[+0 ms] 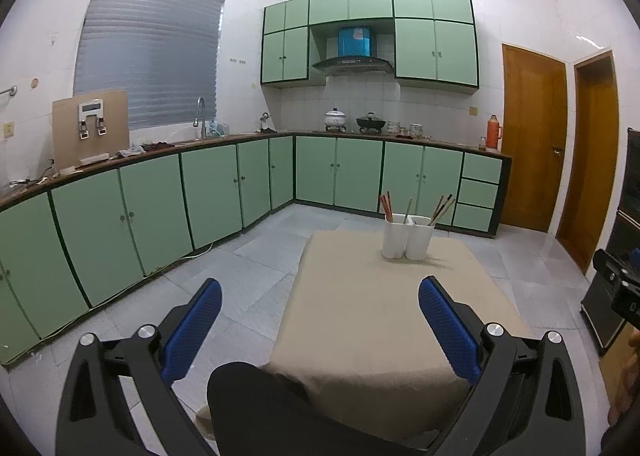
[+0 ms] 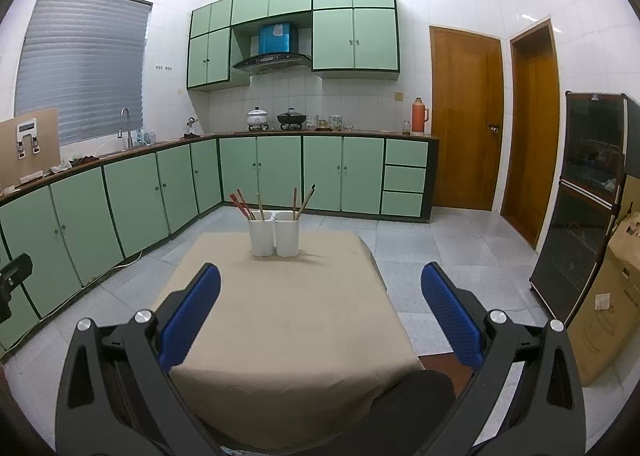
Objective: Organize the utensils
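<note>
The chopsticks' (image 2: pixel 242 202) lower ends are hidden inside the white cups (image 2: pixel 262 234); the table's (image 1: pixel 360 316) near edge at 6 o'clock sits behind a dark knee (image 1: pixel 256 400).

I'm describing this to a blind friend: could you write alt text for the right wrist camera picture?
Two white utensil cups holding chopsticks stand side by side at the far end of a table under a beige cloth. The open right gripper, blue-padded and empty, frames them from the near edge; green kitchen cabinets and wooden doors lie behind.

Home kitchen, green cabinets (image 2: pixel 280 168), range hood (image 2: pixel 274 60), sink faucet (image 2: pixel 126 126)
</note>
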